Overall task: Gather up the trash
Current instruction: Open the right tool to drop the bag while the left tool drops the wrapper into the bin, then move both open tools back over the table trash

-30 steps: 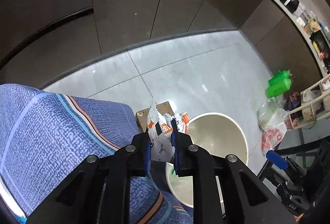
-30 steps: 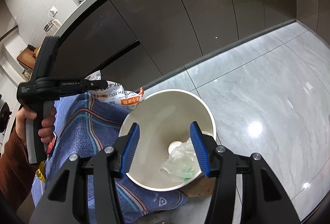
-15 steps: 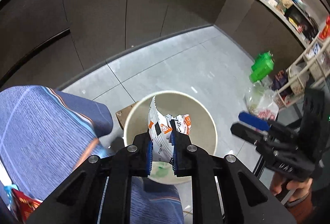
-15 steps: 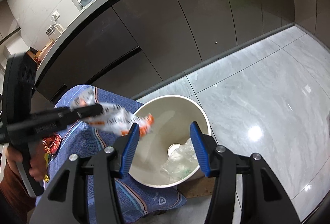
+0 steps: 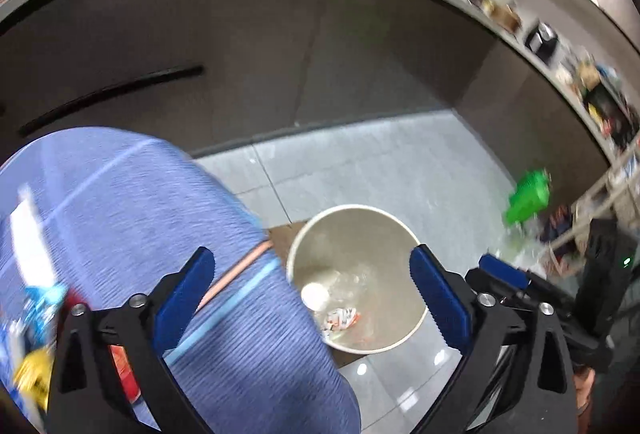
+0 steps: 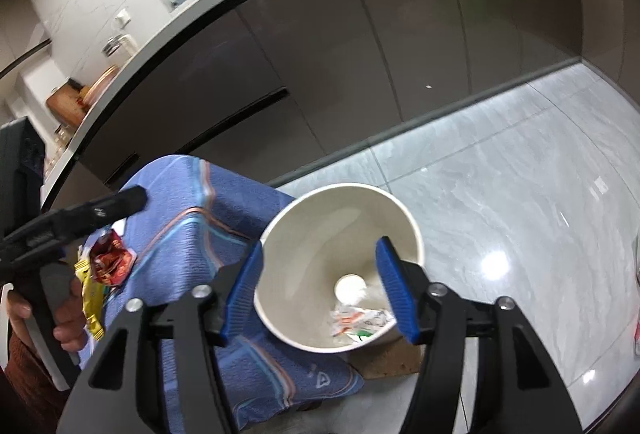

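Note:
A beige round trash bin [image 5: 396, 234] stands on the floor beside a table draped in blue cloth [image 5: 120, 214]. The white-and-orange wrapper [image 5: 340, 318] lies inside the bin with clear plastic and a white lid [image 5: 315, 296]. My left gripper [image 5: 312, 298] is open and empty above the bin. My right gripper [image 6: 320, 286] is open and empty, held over the bin [image 6: 304, 226], where the wrapper [image 6: 356, 322] shows at the bottom. A red wrapper [image 6: 110, 258] and a yellow wrapper [image 6: 90, 298] lie on the cloth [image 6: 180, 234].
Dark cabinet fronts [image 6: 360, 54] run behind the bin under a counter. A green bottle [image 5: 528, 196] and a rack stand on the floor at the right. A cardboard piece [image 6: 388, 360] lies under the bin. The left gripper's handle [image 6: 60, 218] reaches over the table.
My left gripper opened and the white-and-orange wrapper dropped into the bin. The left gripper swung back towards the table. My right gripper stayed open over the bin.

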Tool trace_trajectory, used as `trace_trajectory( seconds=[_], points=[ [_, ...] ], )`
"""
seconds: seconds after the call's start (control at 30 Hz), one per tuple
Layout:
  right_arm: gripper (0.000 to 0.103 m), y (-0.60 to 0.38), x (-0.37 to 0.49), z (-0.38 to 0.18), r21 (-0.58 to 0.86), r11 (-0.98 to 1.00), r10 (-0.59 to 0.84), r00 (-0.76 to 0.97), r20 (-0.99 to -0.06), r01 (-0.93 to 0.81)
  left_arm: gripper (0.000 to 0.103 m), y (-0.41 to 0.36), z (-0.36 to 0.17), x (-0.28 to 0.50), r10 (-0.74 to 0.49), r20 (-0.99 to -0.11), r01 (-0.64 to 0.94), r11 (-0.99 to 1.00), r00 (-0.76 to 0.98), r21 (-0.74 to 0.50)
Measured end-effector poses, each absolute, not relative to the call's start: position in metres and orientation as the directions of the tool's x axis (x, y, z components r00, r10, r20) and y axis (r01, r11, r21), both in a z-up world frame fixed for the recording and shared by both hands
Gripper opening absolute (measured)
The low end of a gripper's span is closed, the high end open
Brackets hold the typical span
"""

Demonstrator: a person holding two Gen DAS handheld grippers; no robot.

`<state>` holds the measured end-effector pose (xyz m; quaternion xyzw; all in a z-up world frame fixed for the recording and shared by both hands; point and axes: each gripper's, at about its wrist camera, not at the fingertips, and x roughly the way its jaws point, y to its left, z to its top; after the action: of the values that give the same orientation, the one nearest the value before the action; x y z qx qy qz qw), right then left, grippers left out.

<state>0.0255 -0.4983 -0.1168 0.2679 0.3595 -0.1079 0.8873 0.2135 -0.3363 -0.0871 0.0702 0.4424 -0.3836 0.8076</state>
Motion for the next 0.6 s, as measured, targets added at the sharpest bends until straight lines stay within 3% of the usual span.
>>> trace_trajectory(
  seconds=[0.2,0.6],
  points=[
    [0.100,-0.456,0.037,-0.083,0.380,0.887,0.049,0.763,-0.644,0.263,0.094,-0.235,-0.046,0.187,-0.551,-0.708,0.545,0.791,0.442,-0.276],
    [0.099,-0.331,0.068,-0.045,0.325,0.946,0.213,0.749,-0.627,0.003,0.094,-0.048,-0.032,0.126,-0.303,-0.707,0.244,0.952,0.639,-0.188]
  ],
)
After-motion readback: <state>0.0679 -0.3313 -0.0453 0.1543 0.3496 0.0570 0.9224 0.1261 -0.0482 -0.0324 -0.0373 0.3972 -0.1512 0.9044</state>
